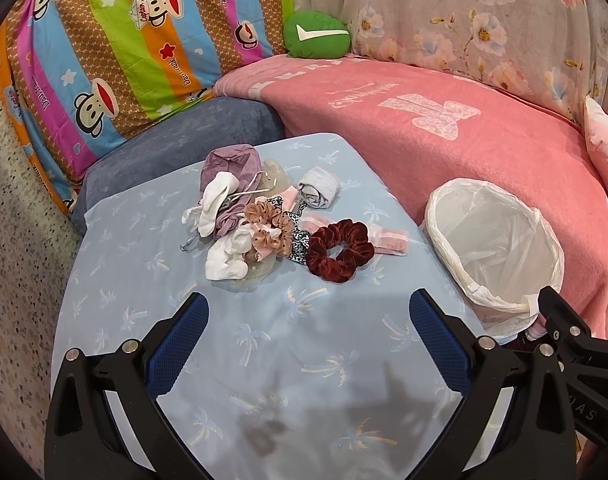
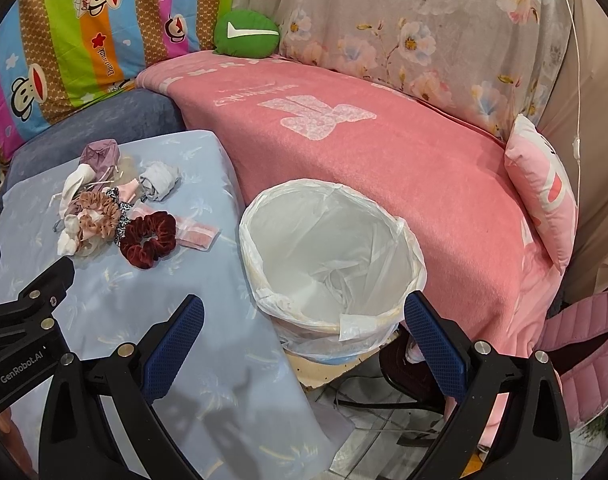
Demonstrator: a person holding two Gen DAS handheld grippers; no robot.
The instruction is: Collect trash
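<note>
Several soft, light things lie heaped on your table, which is draped in a pale blue palm-print cloth: a dark red velvet scrunchie, a tan scrunchie, white socks, a mauve cloth pouch, a rolled grey cloth and a flat pink-and-clear packet. None of it looks heavy or fragile; all of it will squash and drape, and the pieces overlap, so a pinch may drag neighbours along. Take the velvet scrunchie across one side of its ring. The packet is probably slick and lies flat, so catch it by an edge.

Your left claw hangs wide and empty above the bare cloth, short of the heap. Your right claw is likewise wide and empty, near the bin's rim. The bin, lined with a white bag and apparently holding nothing yet, stands just beside the table's right edge, against a sofa under a pink blanket. The loose tablecloth could bunch if a fingertip digs in.
</note>
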